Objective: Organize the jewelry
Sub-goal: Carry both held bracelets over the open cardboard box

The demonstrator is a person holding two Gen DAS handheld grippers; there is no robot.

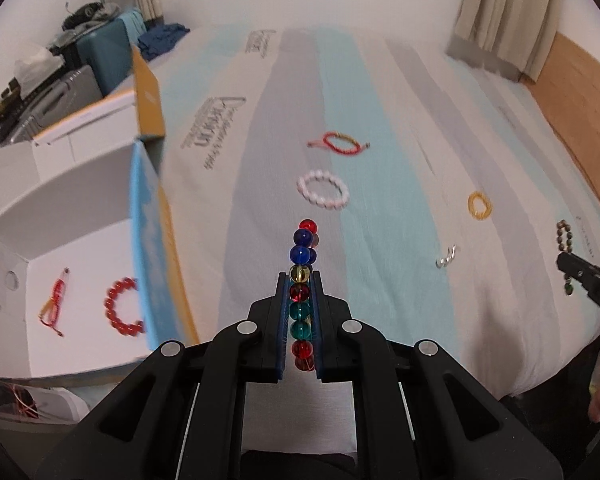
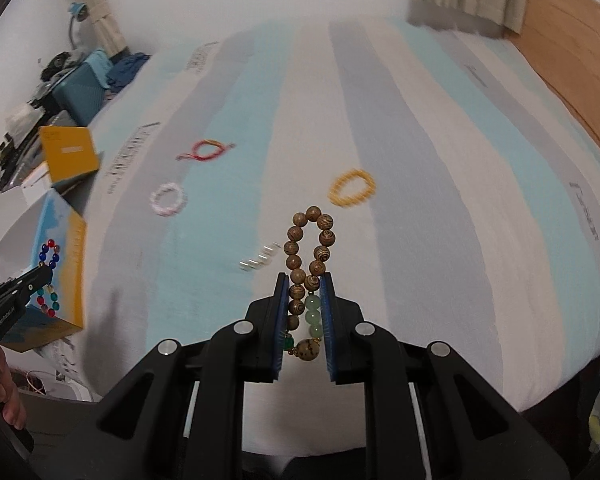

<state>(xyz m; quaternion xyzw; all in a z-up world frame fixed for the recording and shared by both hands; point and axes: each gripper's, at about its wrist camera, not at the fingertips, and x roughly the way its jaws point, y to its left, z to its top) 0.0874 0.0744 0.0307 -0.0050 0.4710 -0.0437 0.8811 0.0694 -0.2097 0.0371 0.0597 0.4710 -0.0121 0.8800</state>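
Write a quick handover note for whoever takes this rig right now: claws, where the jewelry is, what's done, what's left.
Left claw: shut on the multicolored glass bead bracelet, lifted off the bed.
Right claw: shut on the wooden bead bracelet, also lifted.
Done: a red bead bracelet and a red cord bracelet lie in the open box at the left.
Left on the striped bedsheet: red string bracelet, white bead bracelet, yellow bead bracelet, small silver piece. The two held bracelets are not yet in the box.
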